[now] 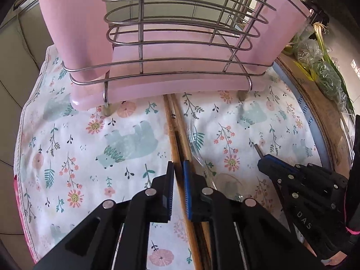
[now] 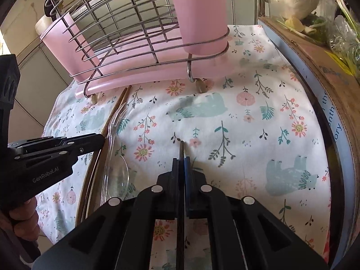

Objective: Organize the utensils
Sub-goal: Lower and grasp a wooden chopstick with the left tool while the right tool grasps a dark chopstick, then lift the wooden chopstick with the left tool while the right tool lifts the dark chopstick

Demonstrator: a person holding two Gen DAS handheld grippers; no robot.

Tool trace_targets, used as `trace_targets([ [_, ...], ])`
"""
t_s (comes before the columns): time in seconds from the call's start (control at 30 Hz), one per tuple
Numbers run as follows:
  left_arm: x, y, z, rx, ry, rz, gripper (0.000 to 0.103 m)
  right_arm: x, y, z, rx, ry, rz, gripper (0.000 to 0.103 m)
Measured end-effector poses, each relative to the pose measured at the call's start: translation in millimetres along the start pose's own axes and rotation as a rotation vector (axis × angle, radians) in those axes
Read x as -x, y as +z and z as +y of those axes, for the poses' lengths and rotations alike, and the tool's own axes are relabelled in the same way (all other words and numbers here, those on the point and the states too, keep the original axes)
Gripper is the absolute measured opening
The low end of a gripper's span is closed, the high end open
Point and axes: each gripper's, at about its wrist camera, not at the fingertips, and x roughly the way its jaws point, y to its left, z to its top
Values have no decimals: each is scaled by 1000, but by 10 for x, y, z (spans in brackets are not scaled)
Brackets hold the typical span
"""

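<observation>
A wire utensil rack (image 1: 180,33) with pink cups (image 1: 74,29) stands at the back of the floral cloth (image 1: 112,135); it also shows in the right wrist view (image 2: 126,33). Wooden chopsticks (image 1: 174,121) lie on the cloth pointing at the rack. My left gripper (image 1: 178,168) is nearly shut around one dark chopstick. A clear plastic fork and spoon (image 1: 198,148) lie just right of them. My right gripper (image 2: 181,162) is shut on a dark chopstick (image 2: 181,148) whose tip pokes out; it shows in the left wrist view (image 1: 265,162).
A cardboard box (image 2: 315,63) with bagged greens (image 2: 342,42) on top stands along the cloth's right edge. A clear spoon (image 2: 119,177) and fork lie between the two grippers. The left gripper (image 2: 99,139) reaches in from the left.
</observation>
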Motion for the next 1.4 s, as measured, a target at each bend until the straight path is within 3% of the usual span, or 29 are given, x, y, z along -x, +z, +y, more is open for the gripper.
trace_targets([
  [0.23,233,-235,198,77,49,2,6,33,-46,-54,-19,15,5,5],
  [0.4,207,-318,243,30,68,70,7,32,-46,-60,-21,16,15,5],
  [0.57,44,-144,187,-36,87,140,8,20,-11,-37,-1,6,45,5],
  [0.97,-185,239,207,-98,53,304,10,-47,85,39,42,-29,132,5],
  [1.17,-193,227,30,-118,89,198,6,-35,31,76,38,-56,90,5],
  [1.4,459,-98,7,-53,78,-91,6,210,3,141,32,-90,-54,5],
])
